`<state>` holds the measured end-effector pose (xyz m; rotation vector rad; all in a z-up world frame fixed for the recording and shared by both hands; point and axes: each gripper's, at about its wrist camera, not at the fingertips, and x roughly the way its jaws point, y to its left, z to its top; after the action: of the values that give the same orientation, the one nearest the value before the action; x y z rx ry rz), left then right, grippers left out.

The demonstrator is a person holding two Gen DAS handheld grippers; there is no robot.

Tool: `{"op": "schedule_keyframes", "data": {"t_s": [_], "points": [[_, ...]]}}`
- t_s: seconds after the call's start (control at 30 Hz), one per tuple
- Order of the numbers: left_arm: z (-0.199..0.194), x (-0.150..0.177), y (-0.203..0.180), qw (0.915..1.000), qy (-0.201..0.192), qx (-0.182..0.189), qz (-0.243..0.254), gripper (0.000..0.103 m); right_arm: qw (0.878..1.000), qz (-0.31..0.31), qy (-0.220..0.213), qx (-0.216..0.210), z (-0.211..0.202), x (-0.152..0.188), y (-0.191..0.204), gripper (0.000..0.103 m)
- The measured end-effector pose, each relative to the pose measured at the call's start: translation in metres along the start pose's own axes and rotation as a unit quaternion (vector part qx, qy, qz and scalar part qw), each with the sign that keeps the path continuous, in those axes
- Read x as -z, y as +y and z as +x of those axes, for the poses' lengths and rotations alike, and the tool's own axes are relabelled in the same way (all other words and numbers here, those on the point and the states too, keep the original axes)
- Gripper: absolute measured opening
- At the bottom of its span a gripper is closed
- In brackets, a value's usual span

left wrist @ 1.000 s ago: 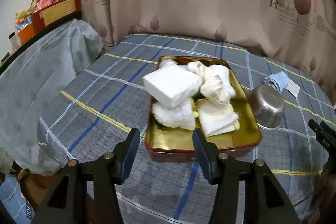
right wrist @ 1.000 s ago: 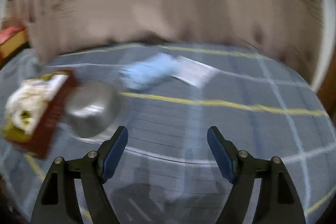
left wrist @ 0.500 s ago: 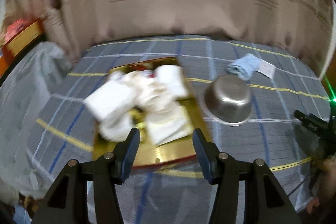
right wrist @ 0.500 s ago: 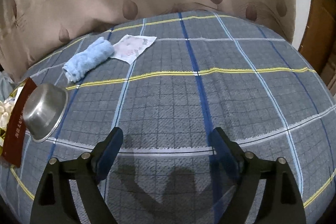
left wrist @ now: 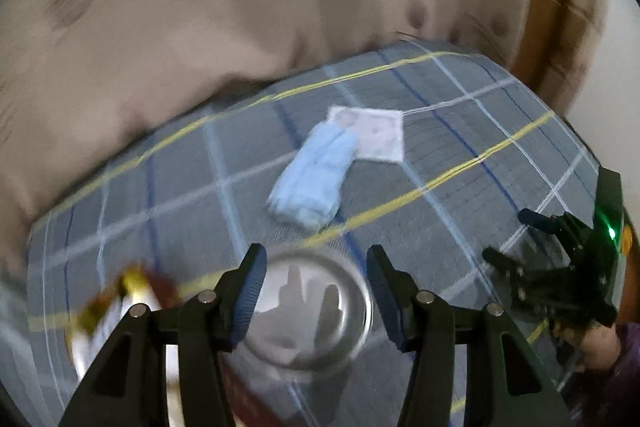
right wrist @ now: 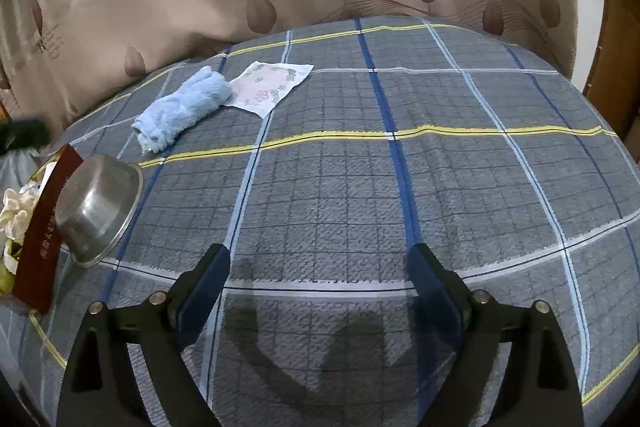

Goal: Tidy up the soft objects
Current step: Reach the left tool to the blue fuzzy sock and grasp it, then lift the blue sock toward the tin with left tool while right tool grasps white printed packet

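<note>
- Hovering low in the blurred left wrist view, the left gripper has its jaws wide and nothing between them; an upturned steel bowl sits right under them at the bottom centre.
- Beyond the bowl, dead centre of that frame, lies the blue rolled towel, the 1 soft thing not yet gathered, one end touching a floral paper sheet above and right of it.
- Over in the right wrist view the right gripper spreads wide too, empty, above bare plaid cloth at the lower centre.
- From there the towel is upper left, well apart from those jaws, with the paper just right of it.
- At the left edge stands the red-walled tray, pale cloths inside it, and the bowl leaning against its wall.
- My read: this is the reach for the last loose piece, and the left tongs look the better placed.
- Next move calls for carrying past the bowl without knocking it, lining the jaws across the roll's narrow width, and pinching deep enough that the plush doesn't slip or drag the paper along.
</note>
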<state>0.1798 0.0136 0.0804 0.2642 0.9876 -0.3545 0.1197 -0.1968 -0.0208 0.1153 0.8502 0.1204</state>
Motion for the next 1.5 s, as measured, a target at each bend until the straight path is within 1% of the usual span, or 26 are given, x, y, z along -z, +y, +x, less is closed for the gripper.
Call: {"op": "schedule_keyframes", "data": {"t_s": [0.03,0.1,0.13,0.2,0.27,0.3,0.43,0.53,0.7,0.73,0.77,0.8,0.87,0.93,1.0,1.03,1.07,1.13,1.2,1.27,1.3,1.33,1.37,1.4,1.47,1.5], "points": [[0.009,-0.011,-0.002,0.9998,0.006,0.012,0.016,0.053,1.000,0.000,0.000,-0.001,0.000,0.000,0.000,0.090],[0.029,-0.029,-0.004,0.9990,0.016,0.015,0.039,0.053,1.000,0.000,0.000,-0.005,0.000,0.000,0.000,0.090],[0.036,-0.035,-0.004,0.9985,0.020,0.023,0.045,0.053,1.000,0.000,-0.001,-0.008,0.000,0.000,0.000,0.090],[0.056,-0.048,0.000,0.9974,0.035,0.040,0.049,0.053,1.000,0.001,-0.003,-0.014,-0.001,0.001,0.000,0.090],[0.071,-0.052,0.004,0.9955,0.049,0.060,0.055,0.053,1.000,0.002,-0.004,-0.018,-0.002,0.001,-0.001,0.090],[0.081,-0.056,0.006,0.9948,0.056,0.062,0.058,0.053,1.000,0.003,-0.004,-0.021,-0.002,0.001,-0.001,0.090],[0.112,-0.063,0.013,0.9913,0.084,0.067,0.076,0.053,1.000,0.002,-0.005,-0.029,-0.003,0.000,-0.001,0.090],[0.133,-0.065,0.018,0.9881,0.105,0.079,0.080,0.053,0.999,0.002,-0.004,-0.034,-0.004,-0.001,0.000,0.090],[0.156,-0.064,0.021,0.9879,0.116,0.073,0.074,0.053,0.999,-0.001,-0.002,-0.040,-0.003,-0.001,0.001,0.090],[0.158,-0.063,0.020,0.9892,0.107,0.070,0.073,0.053,0.999,-0.001,-0.001,-0.040,-0.002,-0.001,0.001,0.090],[0.160,-0.063,0.019,0.9895,0.106,0.070,0.069,0.053,0.999,-0.001,0.000,-0.040,-0.002,-0.001,0.001,0.090],[0.161,-0.063,0.019,0.9898,0.106,0.068,0.067,0.050,0.999,-0.001,0.000,-0.040,-0.002,-0.001,0.001,0.090],[0.158,-0.063,0.016,0.9905,0.105,0.060,0.066,0.030,0.999,-0.001,0.000,-0.041,-0.002,-0.001,0.000,0.090],[0.155,-0.064,0.012,0.9910,0.105,0.054,0.064,0.026,0.999,-0.001,0.001,-0.040,-0.002,-0.001,0.001,0.090],[0.149,-0.063,0.010,0.9931,0.094,0.047,0.052,0.025,0.999,-0.001,0.001,-0.041,-0.001,-0.001,0.001,0.090],[0.141,-0.062,0.011,0.9951,0.078,0.044,0.040,0.024,0.999,-0.001,0.001,-0.041,-0.001,-0.001,0.001,0.090],[0.132,-0.060,0.013,0.9971,0.061,0.038,0.024,0.024,0.999,0.000,0.001,-0.041,-0.001,-0.001,0.001,0.090],[0.111,-0.057,0.020,0.9983,0.032,0.041,-0.026,0.024,0.999,0.001,-0.001,-0.043,-0.001,0.000,0.001,0.090],[0.090,-0.050,0.024,0.9970,0.010,0.041,-0.065,0.024,0.999,0.004,-0.003,-0.045,-0.002,0.000,0.000,0.090],[0.068,-0.039,0.027,0.9937,-0.008,0.048,-0.101,0.024,0.999,0.005,-0.005,-0.049,-0.003,0.000,-0.002,0.090],[0.055,-0.031,0.028,0.9914,-0.015,0.046,-0.122,0.024,0.998,0.005,-0.007,-0.057,-0.004,0.000,-0.002,0.090],[0.046,-0.025,0.028,0.9906,-0.020,0.046,-0.128,0.024,0.997,0.001,-0.009,-0.077,-0.006,0.000,-0.002,0.090],[0.034,-0.018,0.025,0.9901,-0.028,0.043,-0.131,0.025,0.994,-0.011,-0.014,-0.108,-0.008,-0.002,-0.001,0.090],[0.022,-0.011,0.023,0.9896,-0.035,0.038,-0.134,0.025,0.992,-0.032,-0.019,-0.124,-0.009,-0.005,0.003,0.090],[0.003,0.001,0.020,0.9890,-0.042,0.035,-0.137,0.025,0.988,-0.090,-0.021,-0.124,-0.009,-0.016,0.015,0.090],[-0.009,0.010,0.019,0.9877,-0.048,0.036,-0.145,0.025,0.984,-0.122,-0.023,-0.126,-0.008,-0.025,0.022,0.090]]}}
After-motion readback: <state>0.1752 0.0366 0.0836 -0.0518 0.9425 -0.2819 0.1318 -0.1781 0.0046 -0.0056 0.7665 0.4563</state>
